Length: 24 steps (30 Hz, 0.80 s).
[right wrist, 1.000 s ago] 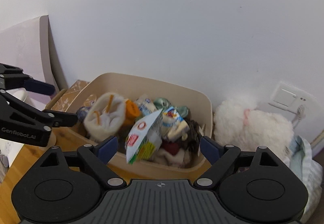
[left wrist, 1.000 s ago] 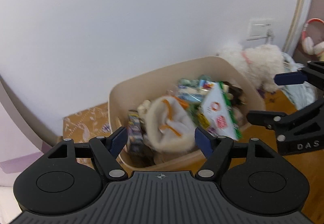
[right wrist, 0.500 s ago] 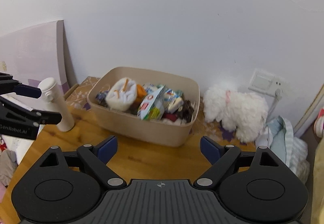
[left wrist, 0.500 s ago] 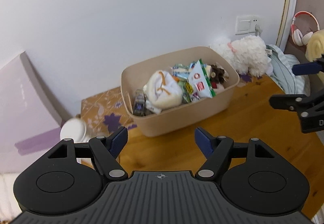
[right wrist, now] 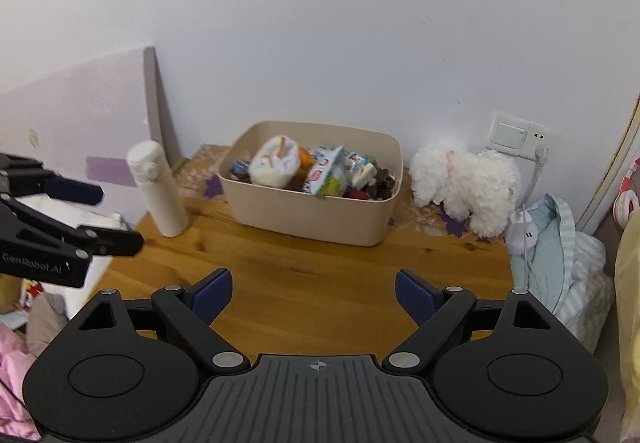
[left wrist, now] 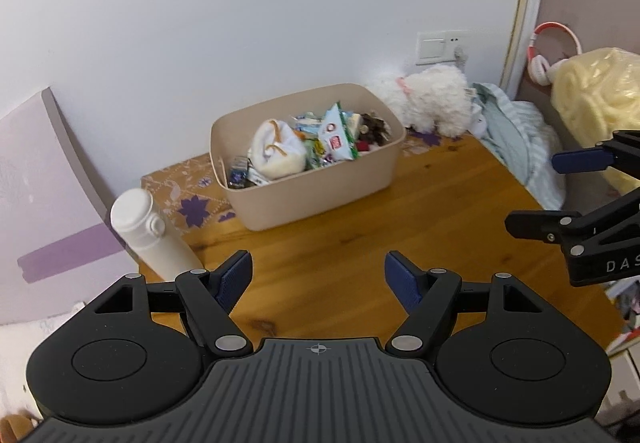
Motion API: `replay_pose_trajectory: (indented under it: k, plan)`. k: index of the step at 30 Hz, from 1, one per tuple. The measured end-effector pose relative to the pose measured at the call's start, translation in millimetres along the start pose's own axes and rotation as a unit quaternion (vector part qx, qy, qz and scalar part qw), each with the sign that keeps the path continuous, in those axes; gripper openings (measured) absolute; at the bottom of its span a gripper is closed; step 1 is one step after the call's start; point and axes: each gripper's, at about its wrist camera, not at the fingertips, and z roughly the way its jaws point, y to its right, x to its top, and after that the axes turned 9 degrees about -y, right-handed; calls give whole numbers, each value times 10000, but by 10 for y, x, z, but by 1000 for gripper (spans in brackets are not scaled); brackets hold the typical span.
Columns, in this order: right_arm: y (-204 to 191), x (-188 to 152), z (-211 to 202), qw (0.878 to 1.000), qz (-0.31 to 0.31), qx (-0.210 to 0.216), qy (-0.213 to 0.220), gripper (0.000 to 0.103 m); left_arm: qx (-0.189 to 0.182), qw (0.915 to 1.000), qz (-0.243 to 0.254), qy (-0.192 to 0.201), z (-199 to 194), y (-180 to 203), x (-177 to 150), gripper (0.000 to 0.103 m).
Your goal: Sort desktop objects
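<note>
The right gripper [left wrist: 560,191], seen to the right of the left one, shows "DAS". The left gripper [right wrist: 116,217], at the right one's left, reads "GenRobot.AI".

Full beige bin [right wrist: 316,221] on wooden desk [right wrist: 320,283]

White plush dog [right wrist: 466,185] sits at 3 o'clock on the wooden desk [right wrist: 320,283], against the wall, under a wall switch-and-socket plate [right wrist: 520,135] with a plug in it. Striped pale-blue cloth [right wrist: 568,263] is bunched at 4 o'clock off the desk's edge, with a white adapter [right wrist: 520,233] just beside it. Pink-and-white headphones [left wrist: 548,55] hang at 2 o'clock behind a yellow quilted bundle [left wrist: 596,91]; a lilac panel [right wrist: 76,115] leans on the wall at 10 o'clock.
</note>
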Motion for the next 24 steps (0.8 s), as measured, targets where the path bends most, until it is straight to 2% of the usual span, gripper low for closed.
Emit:
replay_pose_trajectory:
  k: [7, 10, 17, 24]
  plan:
    - [-66, -132, -352, 9999, 127, 54, 59, 91, -136, 9999, -56, -67, -348, 67, -200, 75]
    - [-72, -184, -476, 9998, 208, 39, 69, 98, -130, 9998, -153, -86, -462, 93, -263, 75]
    - [-21, -266, -668, 9993, 380, -8, 53, 101, 76, 9995, -290, 28, -723, 192, -341, 75]
    - [14, -340, -783, 9988, 482, -115, -4, 103, 136, 9997, -165, 85, -867, 309, -432, 75]
